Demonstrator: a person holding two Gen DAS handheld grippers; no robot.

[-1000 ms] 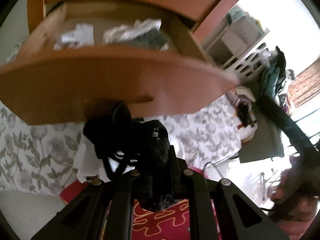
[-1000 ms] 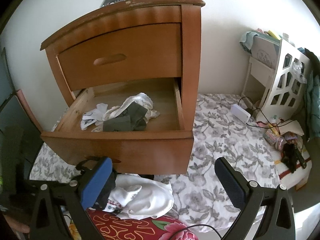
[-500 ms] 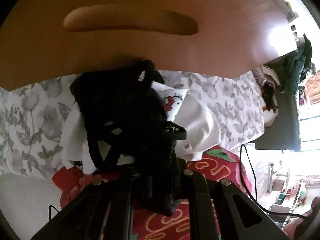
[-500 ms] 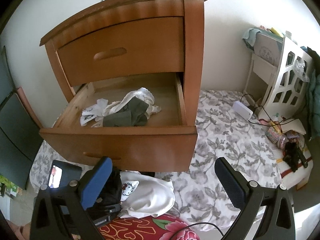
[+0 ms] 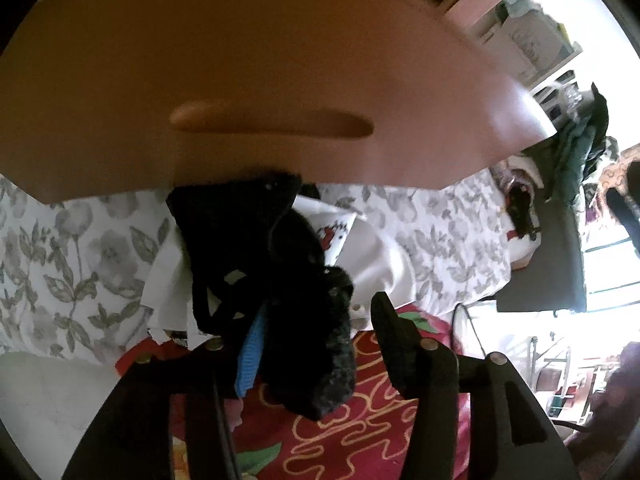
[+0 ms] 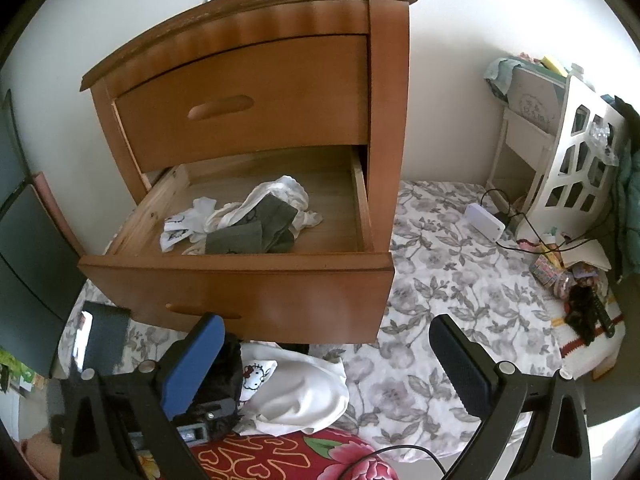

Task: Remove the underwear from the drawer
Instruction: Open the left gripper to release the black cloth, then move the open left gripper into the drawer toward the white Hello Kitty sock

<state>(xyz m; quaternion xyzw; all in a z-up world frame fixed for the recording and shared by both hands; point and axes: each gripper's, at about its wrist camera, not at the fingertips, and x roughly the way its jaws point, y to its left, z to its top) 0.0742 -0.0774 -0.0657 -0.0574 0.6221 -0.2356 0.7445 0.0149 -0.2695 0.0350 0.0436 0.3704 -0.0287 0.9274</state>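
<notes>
The lower drawer (image 6: 248, 292) of the wooden nightstand stands pulled out, and white and grey-green underwear (image 6: 248, 220) lies inside. Just under the drawer front (image 5: 280, 80), black lace underwear (image 5: 280, 280) hangs between the fingers of my left gripper (image 5: 318, 312). Its jaws are opening: the cloth drapes against the blue left pad (image 5: 250, 356), and a gap shows on the side of the right finger (image 5: 392, 320). The garment hangs over white underwear (image 6: 296, 392) with a cartoon print on the floor. My right gripper (image 6: 326, 322) is open and holds nothing, in front of the drawer.
A red patterned cloth (image 5: 360, 432) lies under the left gripper on a grey floral sheet (image 6: 440, 300). A white lattice shelf (image 6: 576, 160), cables and small clutter (image 6: 572, 276) stand at the right. A dark panel (image 6: 32, 248) borders the left.
My left gripper came down from drawer height to below the drawer front, over the white garment. Its jaws have parted and the black underwear hangs loose. The right gripper has stayed put.
</notes>
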